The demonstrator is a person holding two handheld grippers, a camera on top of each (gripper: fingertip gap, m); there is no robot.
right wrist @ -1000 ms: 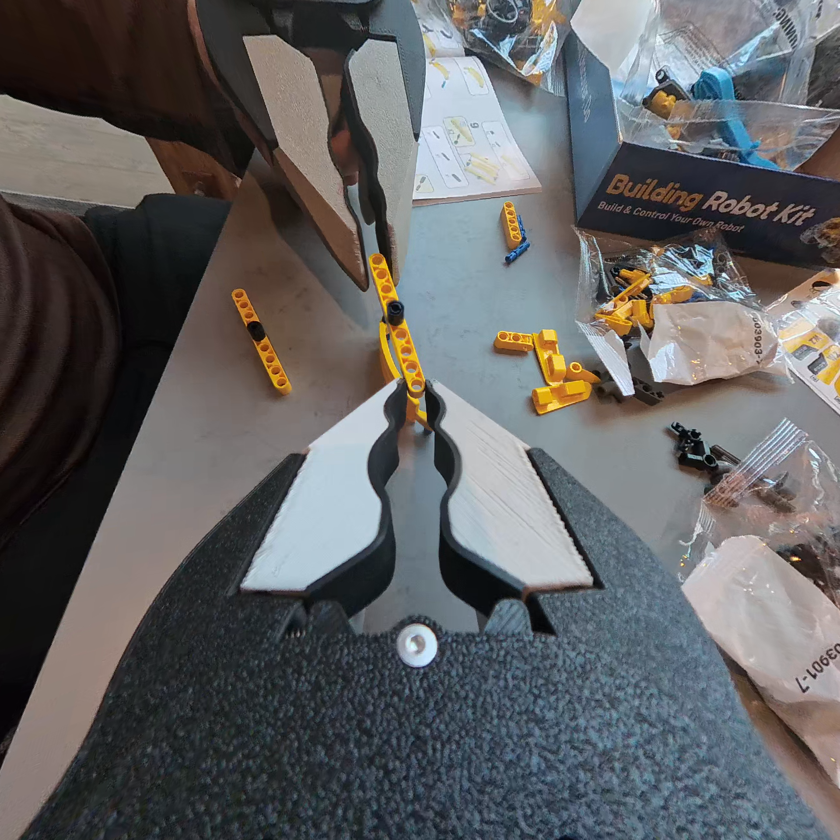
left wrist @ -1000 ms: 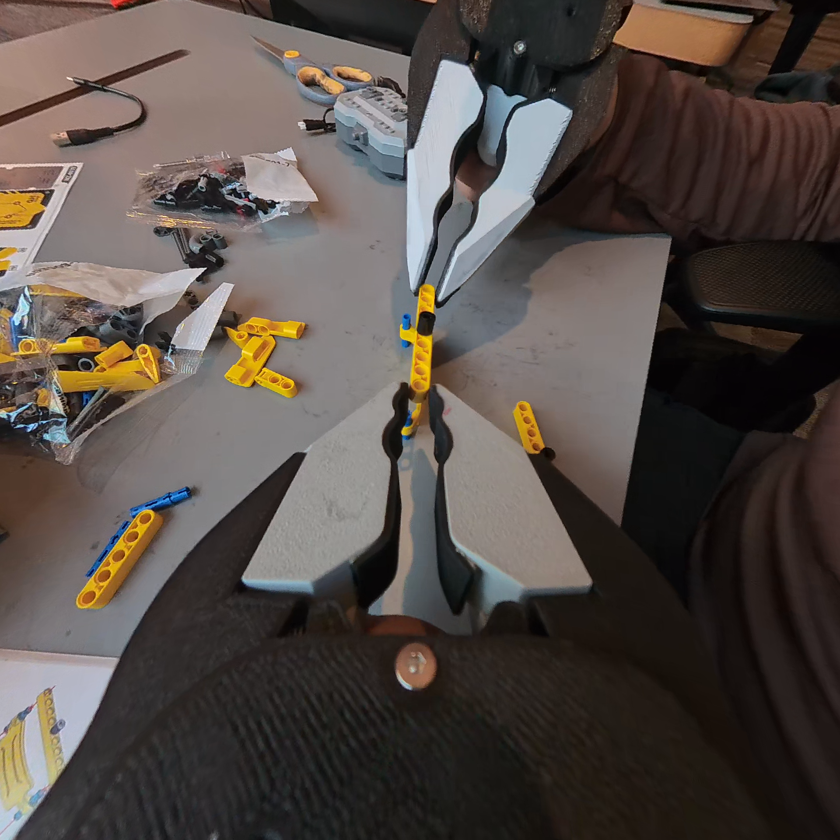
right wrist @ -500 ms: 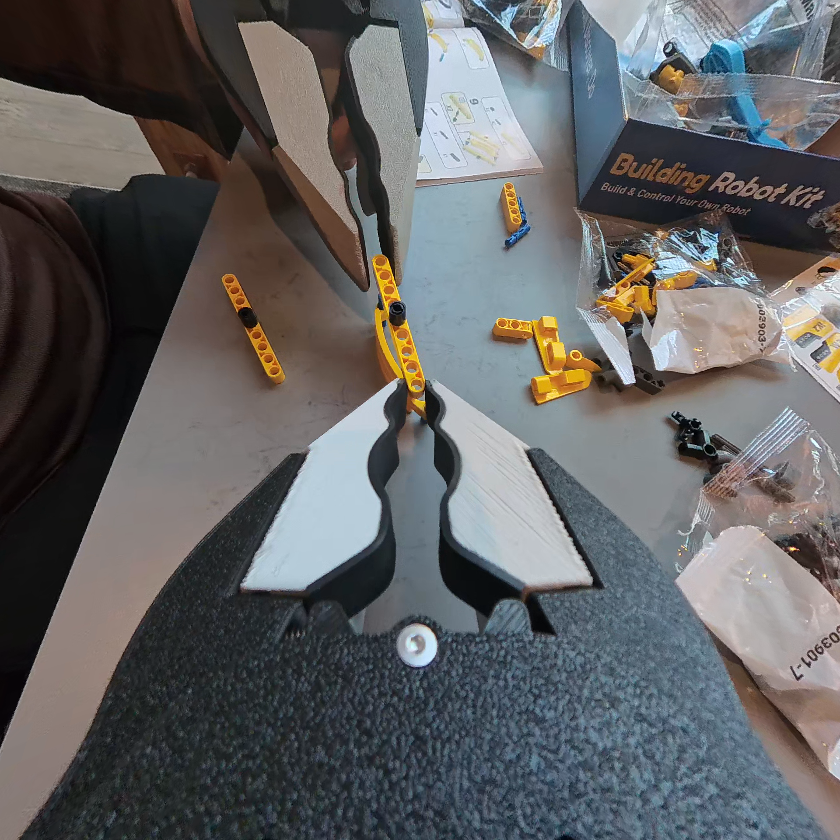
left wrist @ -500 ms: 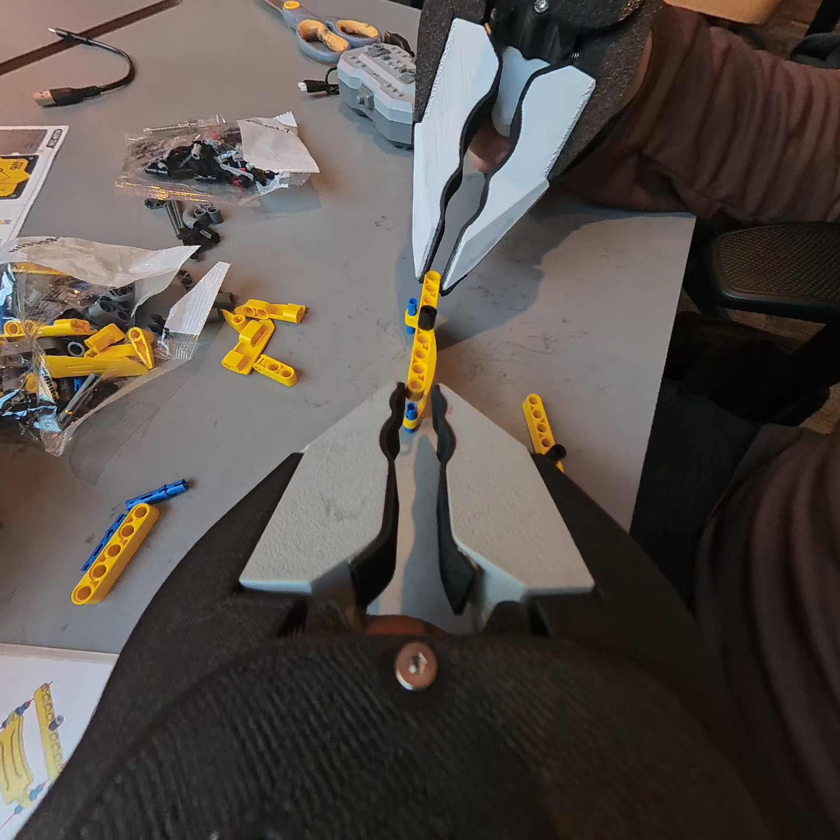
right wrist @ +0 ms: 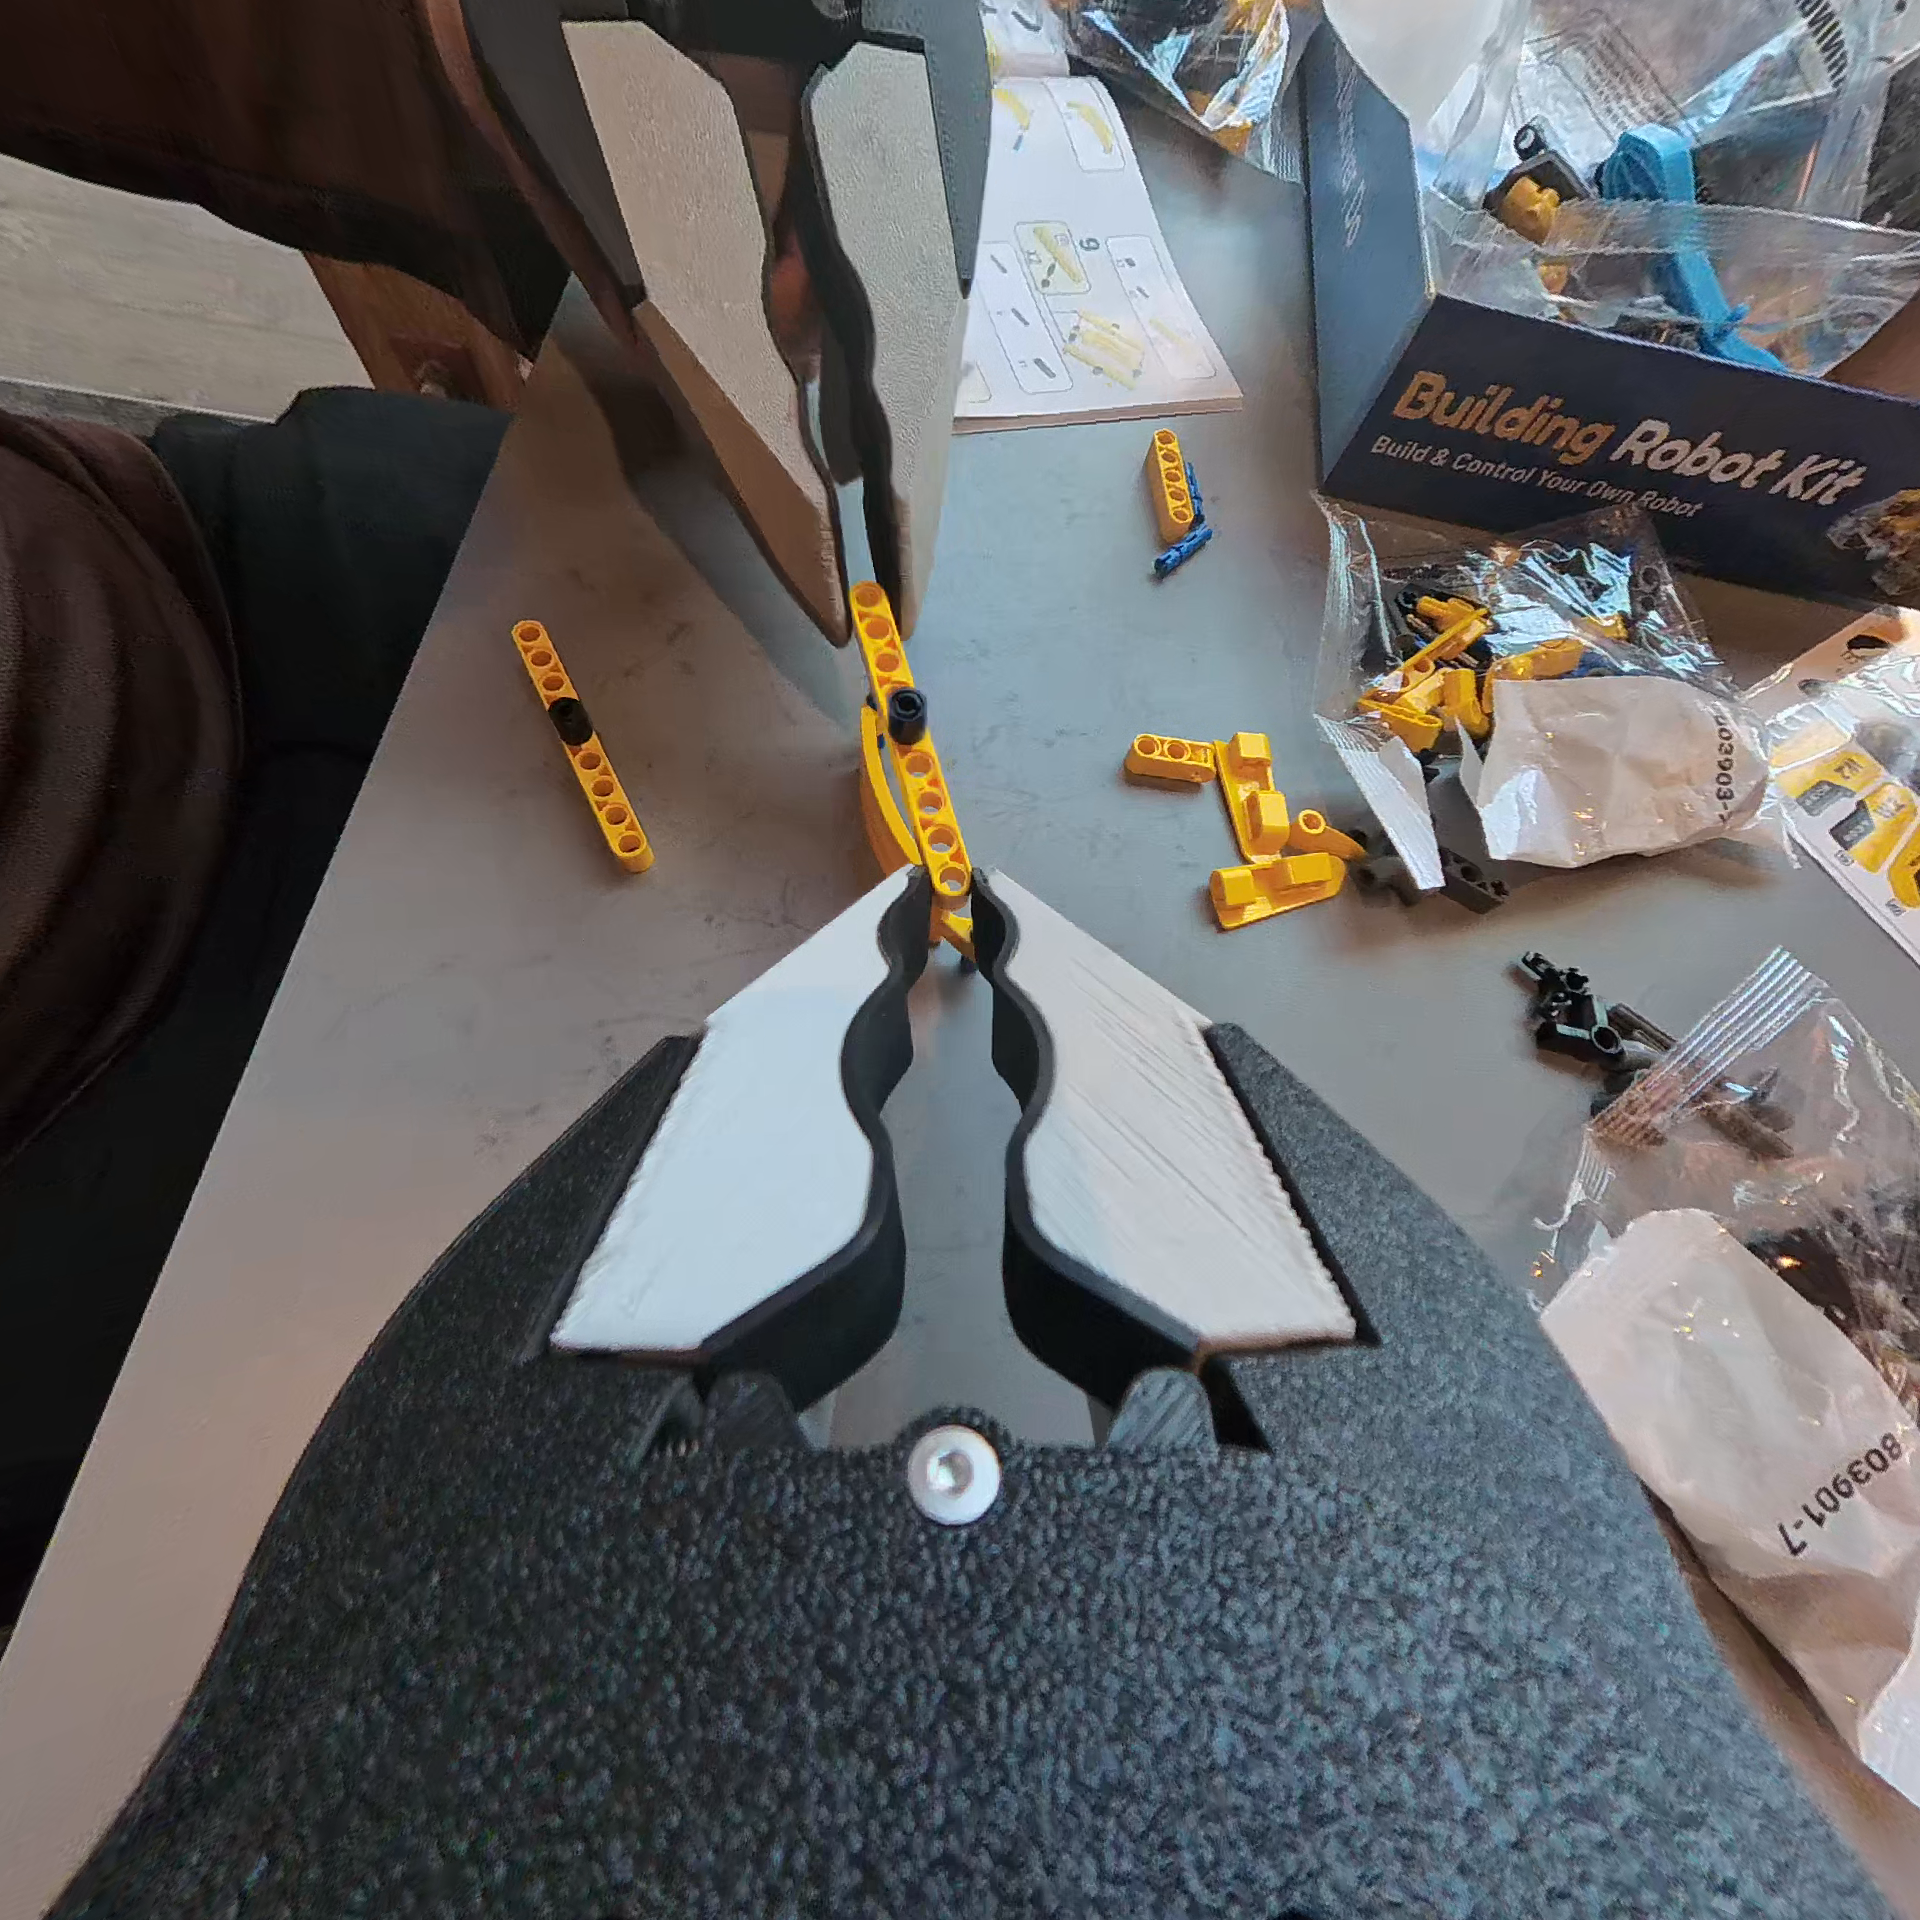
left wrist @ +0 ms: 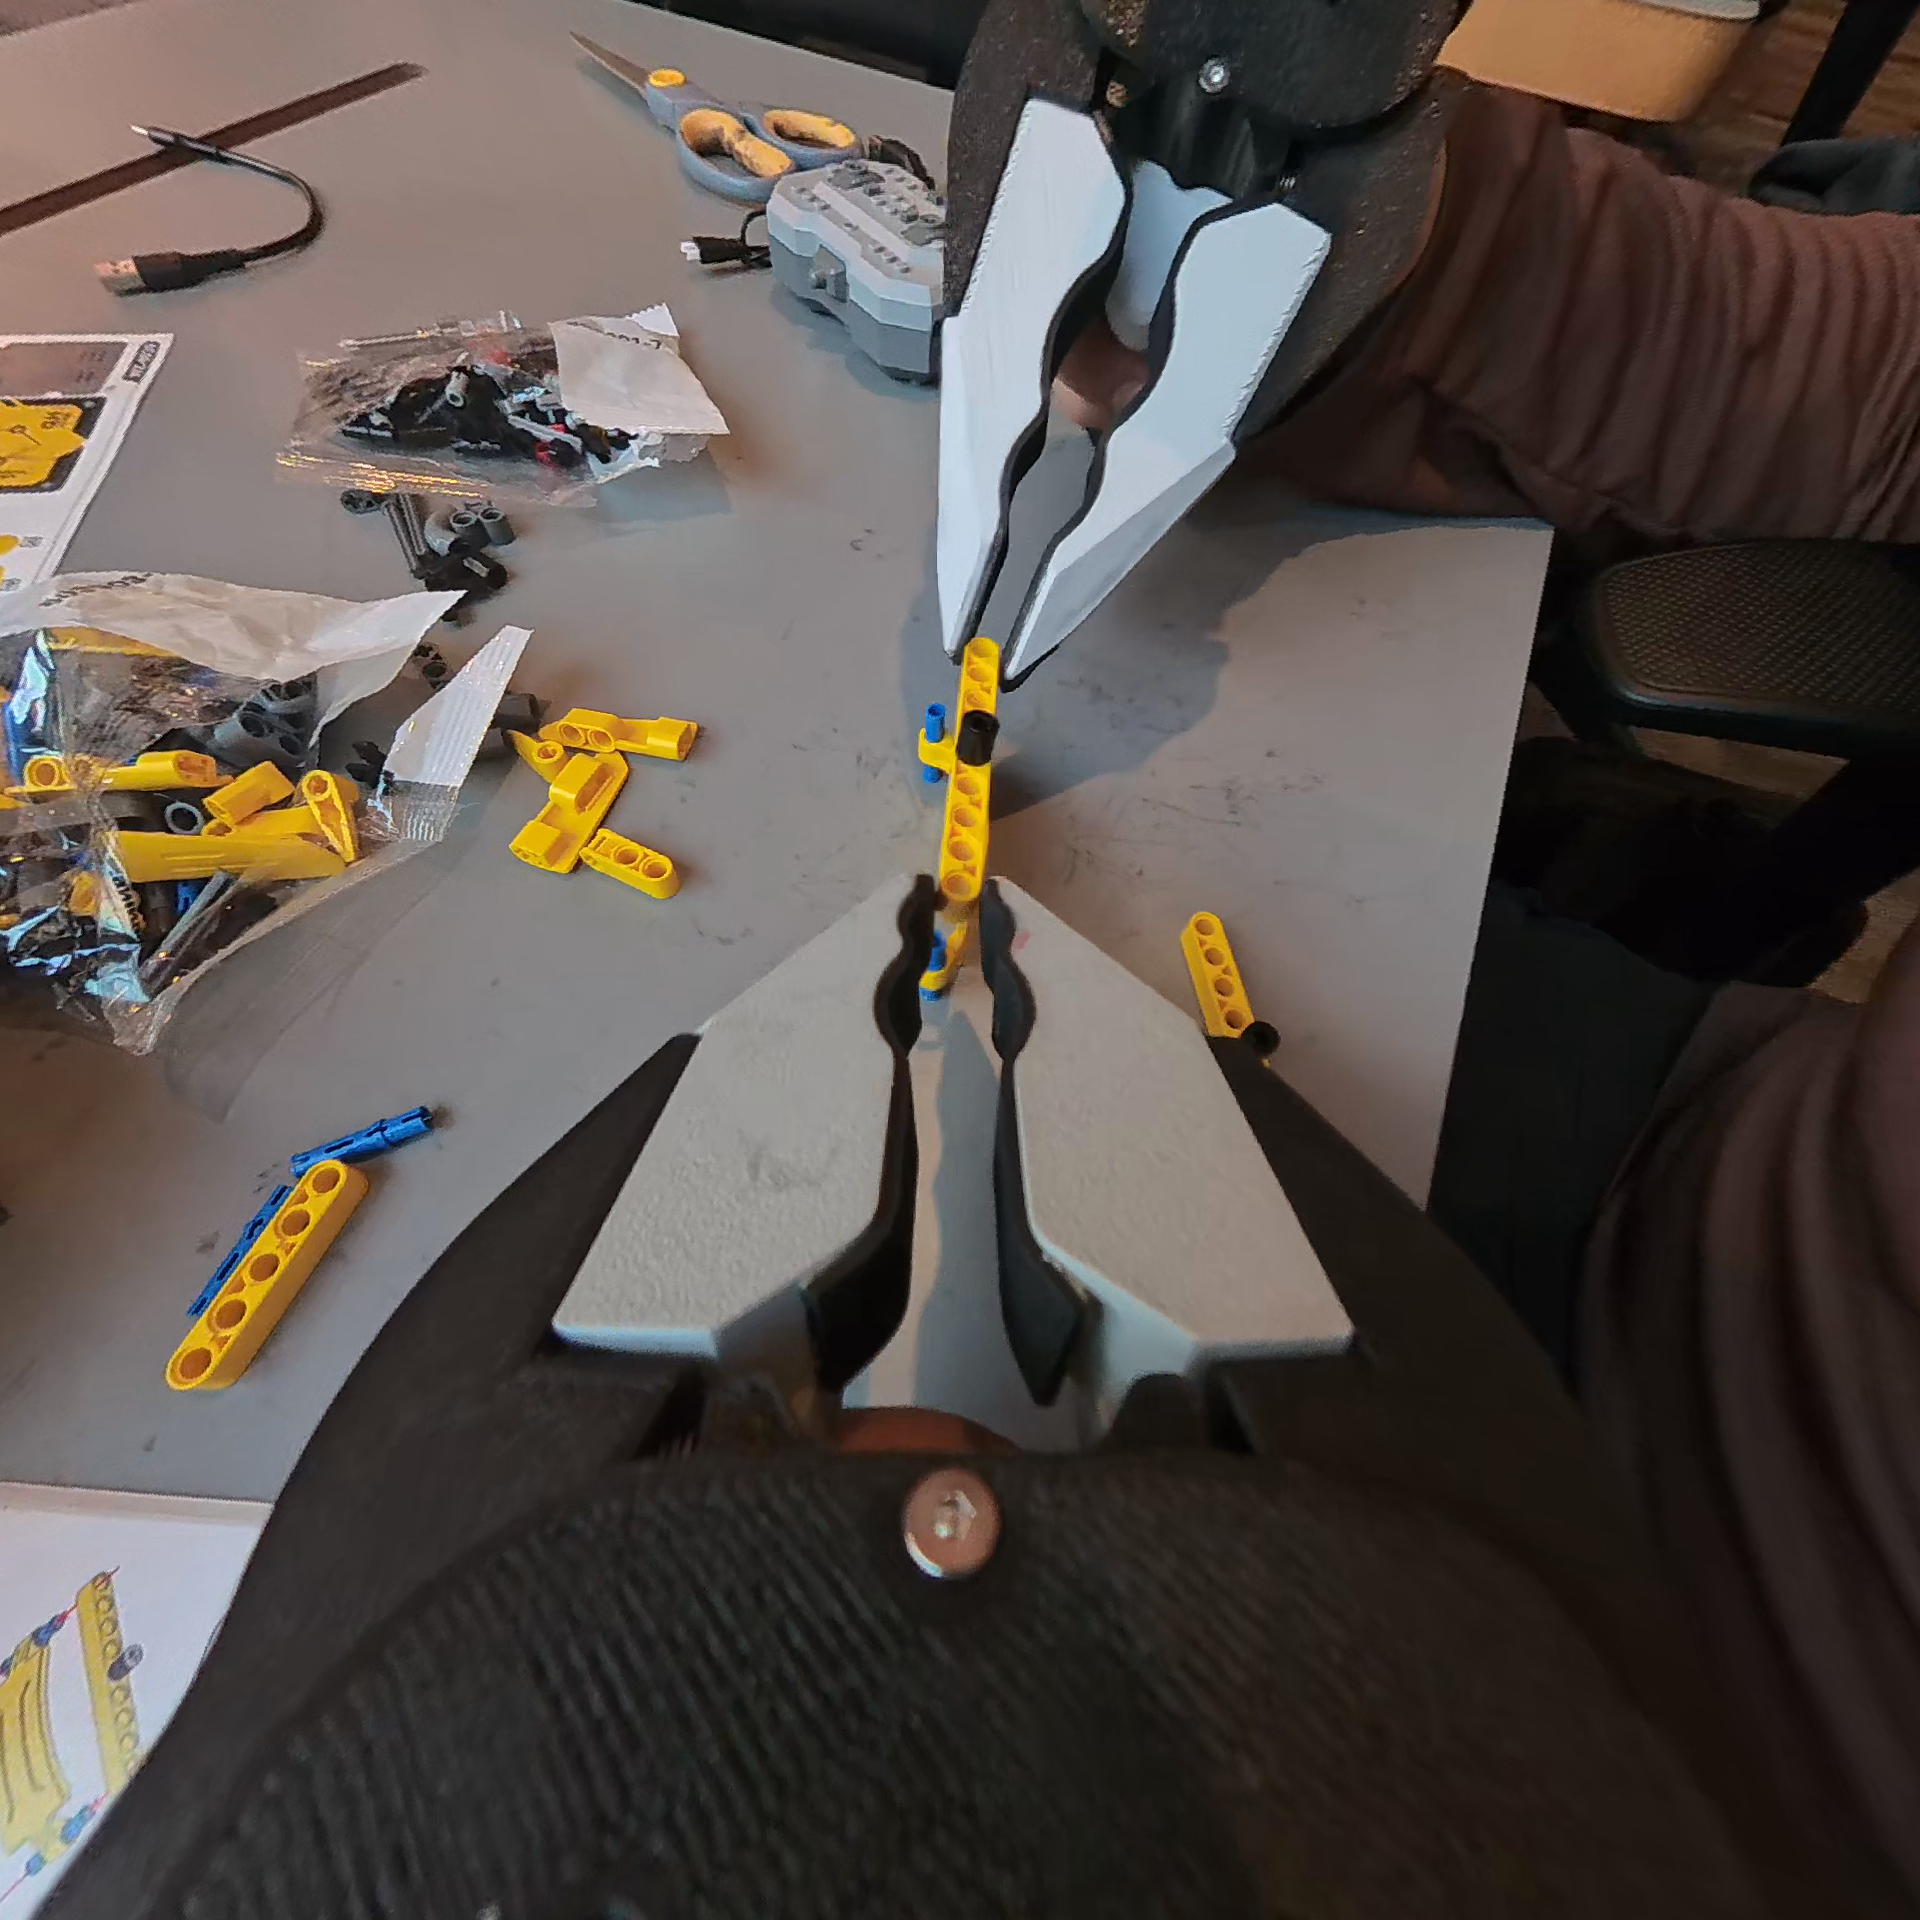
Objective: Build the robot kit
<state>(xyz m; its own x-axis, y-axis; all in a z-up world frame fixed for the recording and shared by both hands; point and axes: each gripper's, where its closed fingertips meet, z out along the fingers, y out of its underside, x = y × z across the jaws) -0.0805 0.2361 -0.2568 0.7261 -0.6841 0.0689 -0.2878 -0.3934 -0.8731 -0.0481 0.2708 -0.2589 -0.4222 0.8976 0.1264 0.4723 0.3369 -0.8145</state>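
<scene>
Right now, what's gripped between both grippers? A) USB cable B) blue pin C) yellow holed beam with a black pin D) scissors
C: the left gripper and right gripper each pinch one end of the yellow holed beam, black pin on it.

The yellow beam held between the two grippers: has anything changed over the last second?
Hardly anything. The left gripper and right gripper still pinch opposite ends of the yellow beam, held just above the table. The loose yellow pieces and bags lie where they were.
</scene>
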